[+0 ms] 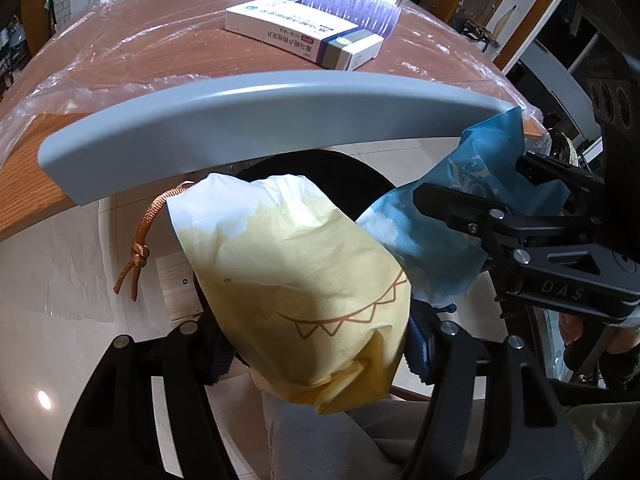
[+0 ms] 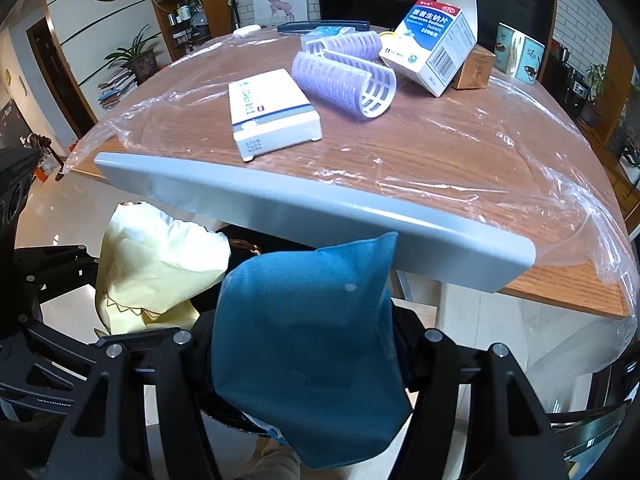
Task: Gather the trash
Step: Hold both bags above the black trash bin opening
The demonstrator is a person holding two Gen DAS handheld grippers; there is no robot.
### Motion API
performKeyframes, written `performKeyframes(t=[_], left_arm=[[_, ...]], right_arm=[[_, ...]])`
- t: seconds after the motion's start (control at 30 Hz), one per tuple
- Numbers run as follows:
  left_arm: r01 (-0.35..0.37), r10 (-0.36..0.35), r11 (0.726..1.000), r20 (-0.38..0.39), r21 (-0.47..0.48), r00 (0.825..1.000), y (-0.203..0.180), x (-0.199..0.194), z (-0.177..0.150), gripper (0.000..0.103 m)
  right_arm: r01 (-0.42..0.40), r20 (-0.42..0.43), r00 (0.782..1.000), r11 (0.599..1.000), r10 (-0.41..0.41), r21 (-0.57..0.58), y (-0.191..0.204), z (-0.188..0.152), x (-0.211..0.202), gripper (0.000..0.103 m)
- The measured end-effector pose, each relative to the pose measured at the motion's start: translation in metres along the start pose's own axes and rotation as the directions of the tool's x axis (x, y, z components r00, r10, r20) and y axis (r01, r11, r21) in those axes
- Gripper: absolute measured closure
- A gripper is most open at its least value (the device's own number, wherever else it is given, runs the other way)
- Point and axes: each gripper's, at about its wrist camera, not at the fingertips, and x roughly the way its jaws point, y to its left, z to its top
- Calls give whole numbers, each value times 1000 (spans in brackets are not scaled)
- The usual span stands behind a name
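Claws (image 1: 316, 354) (image 2: 304, 360) grip bag (image 1: 296, 280); film-covered wooden table (image 2: 440, 152).

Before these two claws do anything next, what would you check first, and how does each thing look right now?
1. Left claw grips the yellow bag: ok.
2. Right claw grips the blue bag: ok.
3. Bags below the grey table edge, clear of it: not ok, the blue bag's top overlaps the edge.
4. Trash left on the table: not ok; flat box, purple rollers and open carton lie there.
5. Bag mouth open to take trash: cannot tell.
6. Orange cord hanging free: ok.
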Motion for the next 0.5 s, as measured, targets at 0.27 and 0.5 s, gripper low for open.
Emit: performKeyframes(t=[0.27,0.5], left_arm=[[-12,12,1000,-15,7,1000,-2,7,4,36],[-18,18,1000,-19,8,1000,-5,13,6,36]], right_arm=[[15,-8,1000,1000,-15,3,2,-3,9,40],[26,-14,1000,1000,-26,0,4,-5,14,40]])
